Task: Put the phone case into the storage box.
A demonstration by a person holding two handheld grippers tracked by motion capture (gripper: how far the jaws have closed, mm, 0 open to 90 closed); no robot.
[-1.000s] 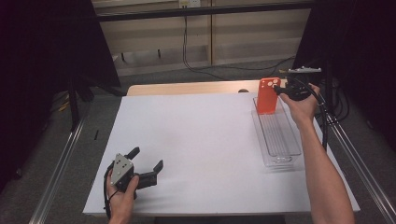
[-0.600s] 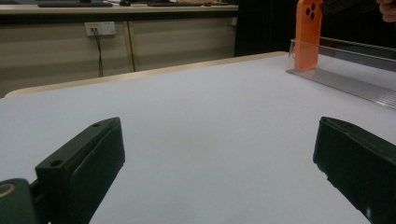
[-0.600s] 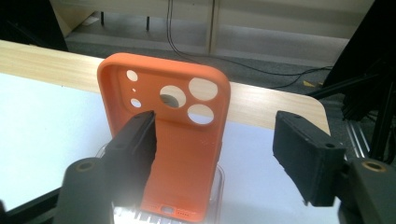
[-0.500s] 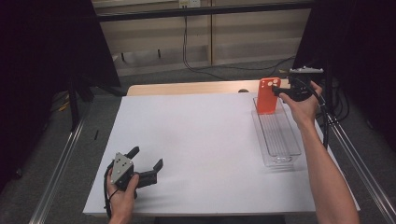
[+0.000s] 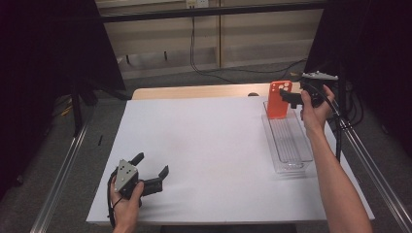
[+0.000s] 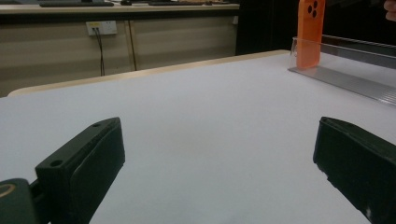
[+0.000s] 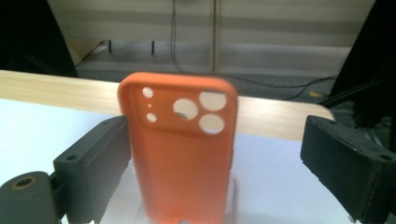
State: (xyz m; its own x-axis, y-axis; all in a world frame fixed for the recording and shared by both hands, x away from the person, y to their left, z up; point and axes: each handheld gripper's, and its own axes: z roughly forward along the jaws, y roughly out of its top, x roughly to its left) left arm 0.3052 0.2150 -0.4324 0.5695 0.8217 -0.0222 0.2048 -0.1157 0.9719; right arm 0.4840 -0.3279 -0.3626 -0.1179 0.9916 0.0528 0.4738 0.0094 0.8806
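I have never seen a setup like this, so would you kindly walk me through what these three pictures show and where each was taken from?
No robot here: a person holds a hand-operated claw in each hand. The high view looks down on a white table. The left claw rests near the table's front edge, open and empty. The right claw is open beside an orange phone case, which stands upright at the far end of a clear plastic tray.

The other two pictures come from cameras riding on the claws. In the right gripper view the phone case stands between the two black jaws, which are apart and not closed on it. The left gripper view looks across the table toward the case.
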